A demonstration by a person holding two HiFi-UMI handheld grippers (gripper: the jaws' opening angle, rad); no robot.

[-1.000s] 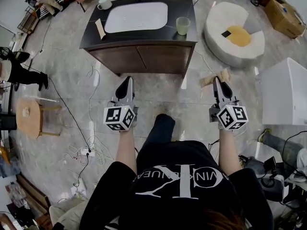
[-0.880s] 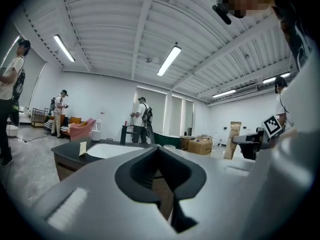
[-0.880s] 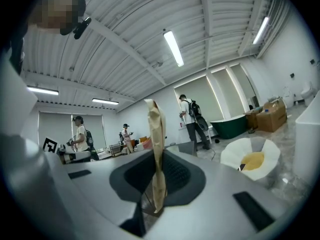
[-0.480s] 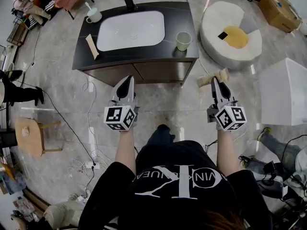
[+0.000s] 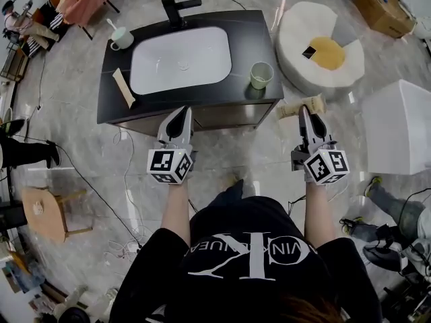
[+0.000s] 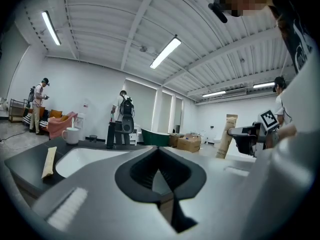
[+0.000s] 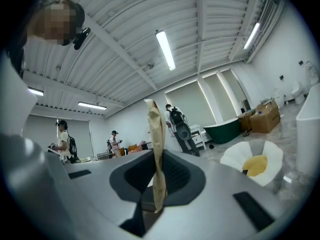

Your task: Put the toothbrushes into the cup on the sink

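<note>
Right gripper [image 5: 304,111] is clamping a tan paper toothbrush pack [image 5: 289,109], jaws set narrow on it. In the right gripper view the pack [image 7: 154,134] is standing upright between the pads and rising past them. Left gripper [image 5: 184,110] is carrying nothing, jaws pressed together.

Versus a second ago:
- Both jaw settings are staying the same, and the pack is sitting the same way in the grip.
- Sink [image 5: 180,59] is lying lower in the head view and nearer the grippers.
- A strip of floor was then showing between the counter [image 5: 249,32] front edge and both tips. Now the left tip is overlapping that edge, in front of the sink.
- Right gripper is hanging over floor, just off the front right corner of the sink's counter.
- Faucet [image 5: 176,9] behind the sink is now showing in full.

Cup [image 5: 260,75], green, is standing upright on the counter right of the sink, well apart from the held pack. Second pack [image 5: 123,88] is lying flat left of the sink. White mug [image 5: 122,39], with a stem sticking out, is standing at the sink's back left.

Writing: shirt [image 5: 249,254] print is showing upside down, large crossed letters with a smaller line through them. Only "VIN K" is reading clearly.
</note>
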